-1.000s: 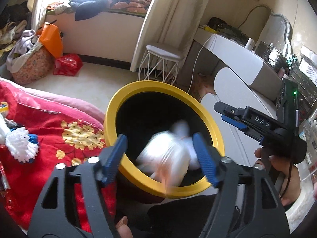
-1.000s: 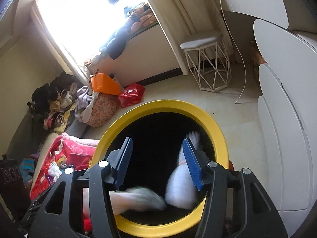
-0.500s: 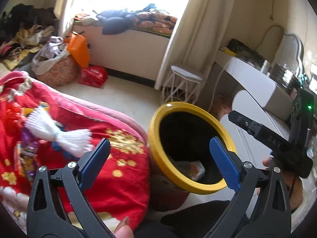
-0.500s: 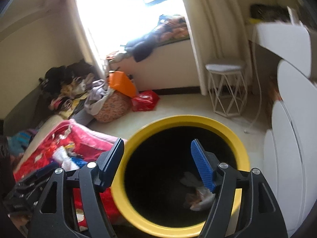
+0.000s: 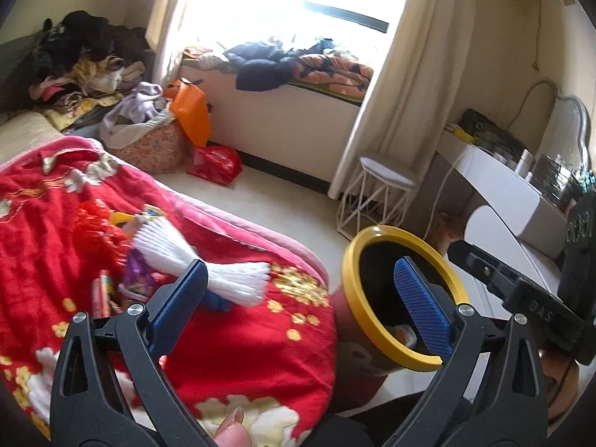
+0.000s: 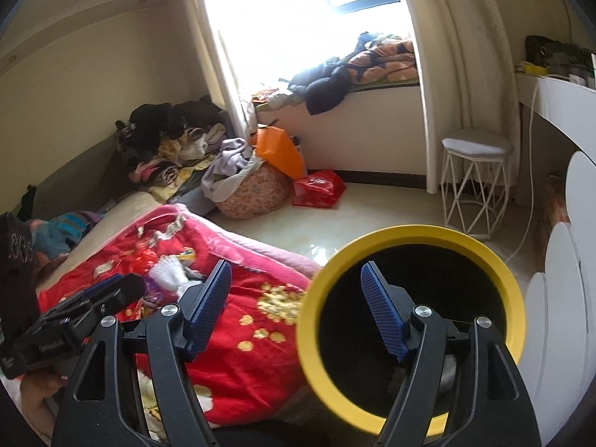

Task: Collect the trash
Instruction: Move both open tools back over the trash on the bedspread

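Observation:
A yellow-rimmed bin stands on the floor beside a bed with a red blanket. A pale wrapper lies inside the bin. On the blanket lie a white fringed bundle, a purple wrapper, red tinsel and small colourful packets. My left gripper is open and empty, between the blanket's edge and the bin. My right gripper has its jaws opening with nothing between them, at the bin's left rim.
A white wire stool and a white dresser stand beyond the bin. Across the pale floor sit a red bag, an orange bag and a full laundry basket.
Both grippers opened and the white trash they held over the bin dropped inside. Both have since drawn back and swung left, from the bin toward the red blanket.

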### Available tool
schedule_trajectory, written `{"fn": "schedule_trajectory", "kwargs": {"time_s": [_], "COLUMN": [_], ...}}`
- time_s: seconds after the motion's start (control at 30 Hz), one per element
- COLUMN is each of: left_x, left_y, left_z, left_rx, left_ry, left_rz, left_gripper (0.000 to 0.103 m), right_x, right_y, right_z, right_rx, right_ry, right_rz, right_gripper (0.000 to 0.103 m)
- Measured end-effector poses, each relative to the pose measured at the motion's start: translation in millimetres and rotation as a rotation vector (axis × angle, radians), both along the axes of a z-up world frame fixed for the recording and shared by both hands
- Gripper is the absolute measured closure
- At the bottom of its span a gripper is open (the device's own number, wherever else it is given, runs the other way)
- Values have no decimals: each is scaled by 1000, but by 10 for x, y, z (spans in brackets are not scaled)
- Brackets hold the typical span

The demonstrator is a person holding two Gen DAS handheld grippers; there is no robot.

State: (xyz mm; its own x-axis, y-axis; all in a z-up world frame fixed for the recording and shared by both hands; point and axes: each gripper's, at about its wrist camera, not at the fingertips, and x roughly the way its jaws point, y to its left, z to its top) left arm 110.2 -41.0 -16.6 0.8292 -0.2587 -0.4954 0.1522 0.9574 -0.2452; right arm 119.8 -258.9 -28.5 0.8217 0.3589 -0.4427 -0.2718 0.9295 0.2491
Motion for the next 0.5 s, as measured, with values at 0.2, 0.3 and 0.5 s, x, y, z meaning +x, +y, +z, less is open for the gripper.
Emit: {"fn": "schedule_trajectory", "kwargs": {"time_s": [0.2, 0.3, 0.5], "left_x": [-34, -37, -32], "left_y": [271, 401, 696], "left_z": [51, 50, 36], "left_rx": [-12, -27, -43], "left_ry": [-16, -17, -14], "left_rz": [67, 91, 153], "left_gripper": [11, 11, 11], "right_x": [-55, -76, -63], "right_y": [262, 439, 803], "right_z": [0, -7, -65], "right_rx": [-22, -47, -88], "right_ry": [-5, -8, 3], "right_rz": [51, 83, 150], "right_gripper": [31, 30, 28]}}
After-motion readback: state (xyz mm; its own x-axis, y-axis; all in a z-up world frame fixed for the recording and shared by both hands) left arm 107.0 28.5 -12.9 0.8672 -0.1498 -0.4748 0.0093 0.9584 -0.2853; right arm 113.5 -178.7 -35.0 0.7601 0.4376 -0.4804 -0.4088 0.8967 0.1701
